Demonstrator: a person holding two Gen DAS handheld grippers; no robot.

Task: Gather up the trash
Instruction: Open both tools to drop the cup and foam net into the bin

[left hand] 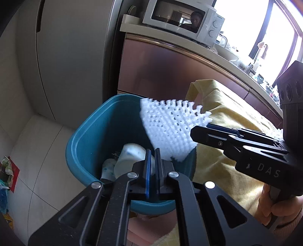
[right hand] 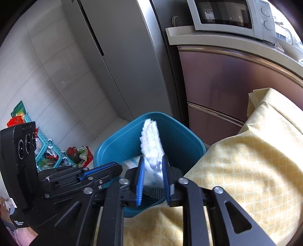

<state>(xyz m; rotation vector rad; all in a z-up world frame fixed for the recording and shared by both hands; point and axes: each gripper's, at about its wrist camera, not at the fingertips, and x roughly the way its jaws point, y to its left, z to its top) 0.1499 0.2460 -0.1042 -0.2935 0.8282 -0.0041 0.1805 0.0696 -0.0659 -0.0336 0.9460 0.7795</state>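
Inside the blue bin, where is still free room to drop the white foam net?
Free room lies along the far wall of the blue bin, under the white foam net held by the right gripper. The near-left part is crowded with white cups. The left gripper hovers there.

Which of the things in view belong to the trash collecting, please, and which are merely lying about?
Job: white foam net in right gripper; teal bin; left gripper, shut, empty.

Lying about: microwave; yellow cloth; floor baskets.

Bin point(right hand: 176, 140): on floor, before fridge point(right hand: 121, 47); cloth-covered desk point(right hand: 251, 160) at its right; basket point(right hand: 49, 149) at left; microwave point(right hand: 227, 15) behind, on counter point(right hand: 223, 42).
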